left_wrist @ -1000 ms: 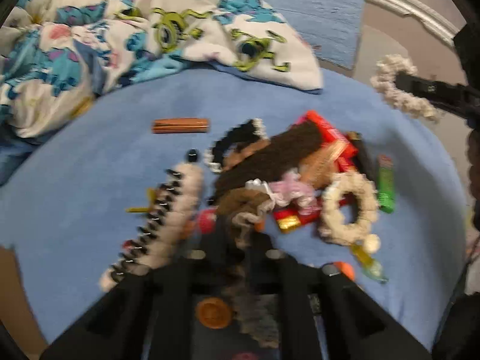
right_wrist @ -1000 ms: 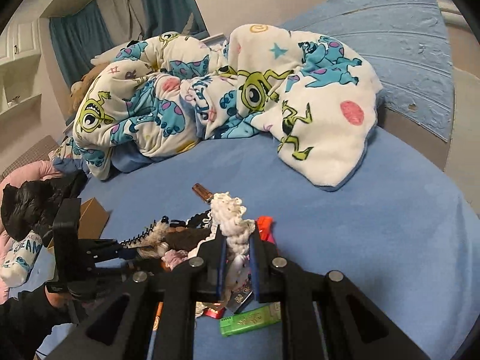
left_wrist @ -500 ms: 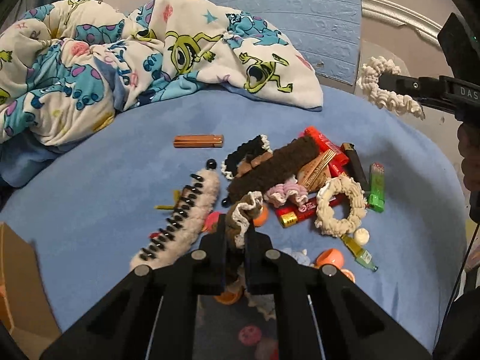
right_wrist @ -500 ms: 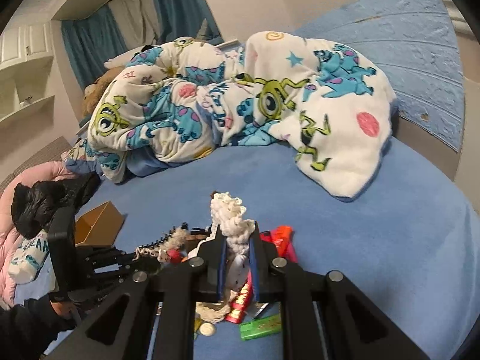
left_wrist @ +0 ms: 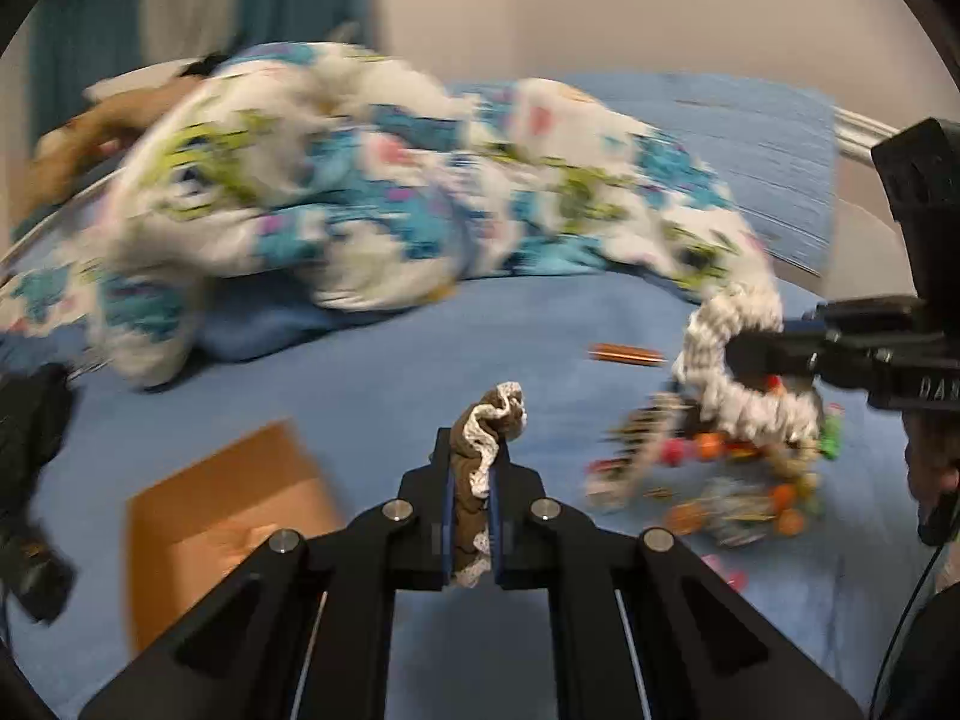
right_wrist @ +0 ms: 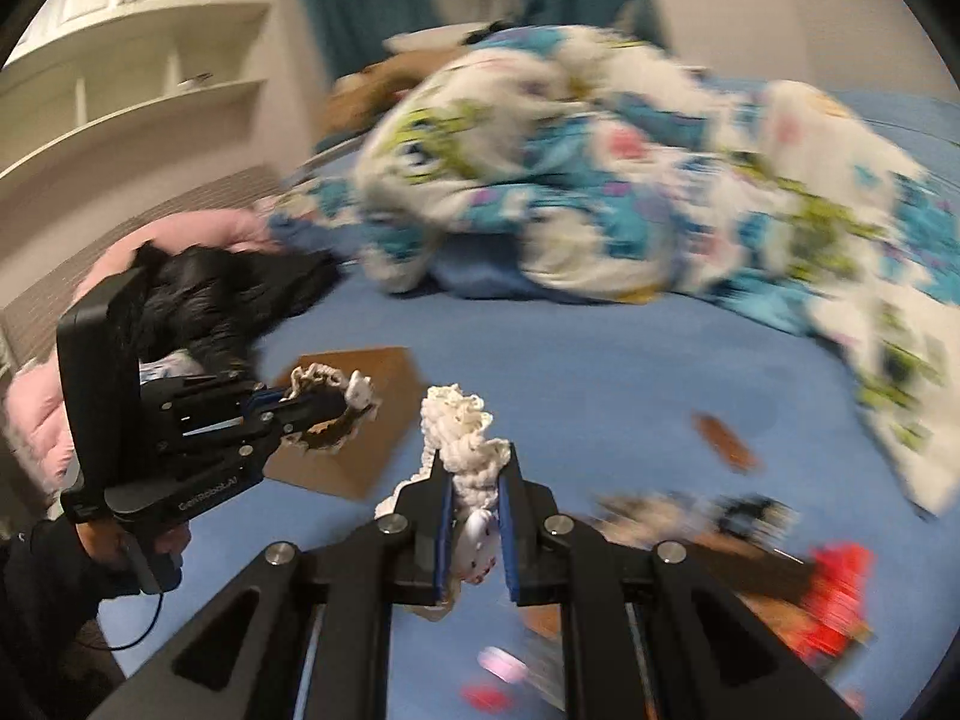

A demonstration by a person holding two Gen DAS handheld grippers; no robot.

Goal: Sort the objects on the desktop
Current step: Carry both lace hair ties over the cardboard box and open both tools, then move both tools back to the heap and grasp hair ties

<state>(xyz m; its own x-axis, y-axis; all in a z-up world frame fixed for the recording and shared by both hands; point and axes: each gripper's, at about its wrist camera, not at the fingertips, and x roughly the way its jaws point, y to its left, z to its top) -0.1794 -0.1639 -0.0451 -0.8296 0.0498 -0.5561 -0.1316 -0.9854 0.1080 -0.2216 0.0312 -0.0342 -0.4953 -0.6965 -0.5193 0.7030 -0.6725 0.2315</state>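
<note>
Two claws [left_wrist: 471,468] [right_wrist: 474,480] w/ scrunchies [left_wrist: 492,420] [right_wrist: 462,432], bg blurred

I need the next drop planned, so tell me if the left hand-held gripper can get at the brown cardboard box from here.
Probably yes. The left hand-held gripper, shut on a brown lace-trimmed fabric scrunchie, has only bare blue bedsheet between it and the brown cardboard box just to its left. Nothing blocks the way.

Dim, warm indoor light is falling evenly, casting hardly any shadows. Motion blur is smearing the patterned blanket [left_wrist: 384,180] and the scattered clutter [left_wrist: 720,468] in both views. Fisheye lenses are bending and darkening the edges.
</note>
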